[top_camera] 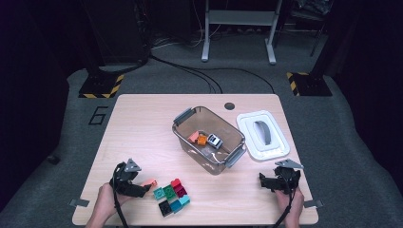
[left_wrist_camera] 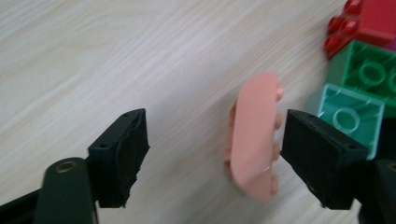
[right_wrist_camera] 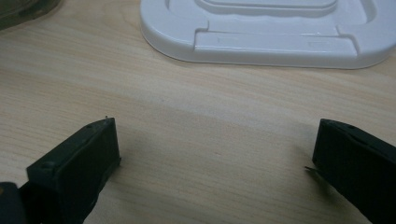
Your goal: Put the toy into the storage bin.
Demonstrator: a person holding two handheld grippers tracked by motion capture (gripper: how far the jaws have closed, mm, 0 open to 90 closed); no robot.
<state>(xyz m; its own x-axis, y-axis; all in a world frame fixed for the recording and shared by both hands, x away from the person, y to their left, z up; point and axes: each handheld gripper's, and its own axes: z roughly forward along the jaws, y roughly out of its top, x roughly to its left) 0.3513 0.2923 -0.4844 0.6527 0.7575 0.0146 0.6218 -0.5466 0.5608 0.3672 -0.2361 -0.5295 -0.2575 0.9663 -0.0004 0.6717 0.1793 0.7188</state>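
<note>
A salmon-pink brick stands on its edge on the wooden table, between the jaws of my left gripper. The brick's studs sit close against one jaw, and a wide gap separates it from the other. From above, my left gripper lies at the table's front left, with the pink brick at its tips. My right gripper rests open at the front right, its jaws spread over bare wood.
Just right of the pink brick lies a cluster of green, red, teal and black bricks. A clear bin mid-table holds a few small pieces. Its white lid lies to the right, just beyond my right gripper.
</note>
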